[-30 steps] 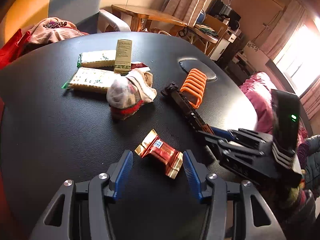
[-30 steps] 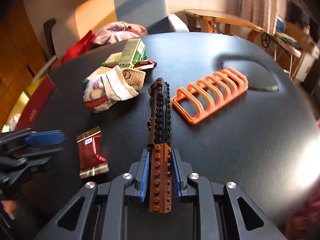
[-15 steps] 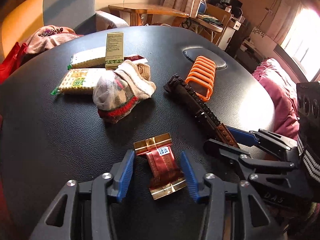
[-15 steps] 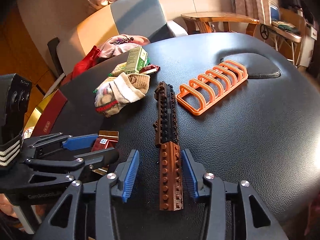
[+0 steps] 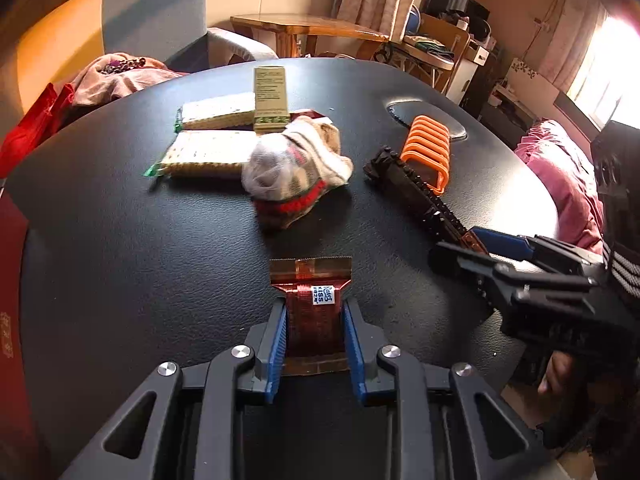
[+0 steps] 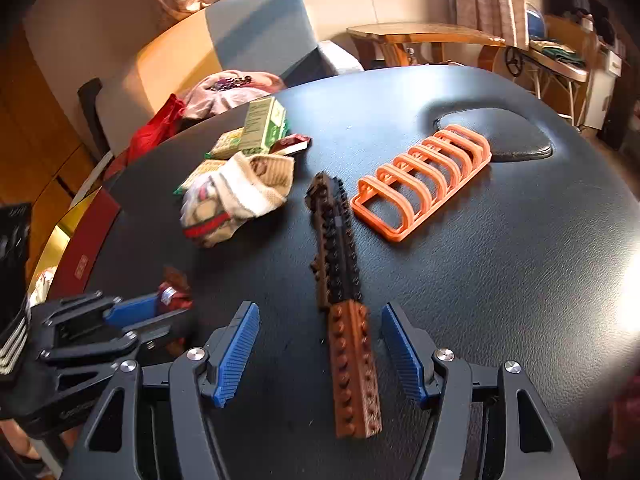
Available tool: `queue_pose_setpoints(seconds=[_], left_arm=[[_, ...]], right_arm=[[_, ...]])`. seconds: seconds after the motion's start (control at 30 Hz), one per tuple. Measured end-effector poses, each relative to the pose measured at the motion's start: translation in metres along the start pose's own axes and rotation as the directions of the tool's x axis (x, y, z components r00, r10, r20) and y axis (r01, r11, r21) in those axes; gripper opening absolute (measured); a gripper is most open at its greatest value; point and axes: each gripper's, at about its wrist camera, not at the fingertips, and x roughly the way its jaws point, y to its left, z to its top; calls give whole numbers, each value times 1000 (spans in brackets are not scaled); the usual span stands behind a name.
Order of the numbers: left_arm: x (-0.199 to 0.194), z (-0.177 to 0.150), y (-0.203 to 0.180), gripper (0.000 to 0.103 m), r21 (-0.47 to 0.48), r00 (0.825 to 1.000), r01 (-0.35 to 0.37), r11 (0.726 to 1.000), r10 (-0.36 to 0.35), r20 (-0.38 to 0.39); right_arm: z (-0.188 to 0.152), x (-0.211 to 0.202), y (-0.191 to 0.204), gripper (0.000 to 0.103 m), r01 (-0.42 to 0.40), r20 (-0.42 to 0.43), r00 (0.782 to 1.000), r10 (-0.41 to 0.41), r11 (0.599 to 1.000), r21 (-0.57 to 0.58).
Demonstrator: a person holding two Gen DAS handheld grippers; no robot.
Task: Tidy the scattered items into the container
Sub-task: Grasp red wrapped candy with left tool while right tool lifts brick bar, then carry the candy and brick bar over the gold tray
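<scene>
While left gripper (image 5: 314, 330) pinches candy (image 5: 314, 316), sock (image 5: 294, 184) lies ahead.

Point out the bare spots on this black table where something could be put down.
Bare: the table right of the orange rack, and the left side before the cracker packets. Crowded: the far middle around the sock and brick bar.

sock bundle (image 5: 296, 184) ahead, bare table (image 5: 120, 260) left
</scene>
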Motion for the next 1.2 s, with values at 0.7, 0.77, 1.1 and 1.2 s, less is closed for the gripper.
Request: queue_pose_setpoints(seconds=[0.7,0.77,1.1,1.2], left_arm=[[-42,-43,53,24,-115,998,38,993,-33,45],[-48,-46,57,24,-123,998,38,992,-31,58],[-99,-57,75,24,-166,987,22,986,5,160],[-113,-61,81,24,-181,982,11,983,24,190]], right_arm=[[-6,4,41,26,69,-15,997,-71,991,-115],[-13,1,49,26,41,-18,999,-43,994,-99],[-21,-11,105,26,-58,-3,998,58,988,-141],[-20,-14,125,26,-79,4,997,81,981,-175]])
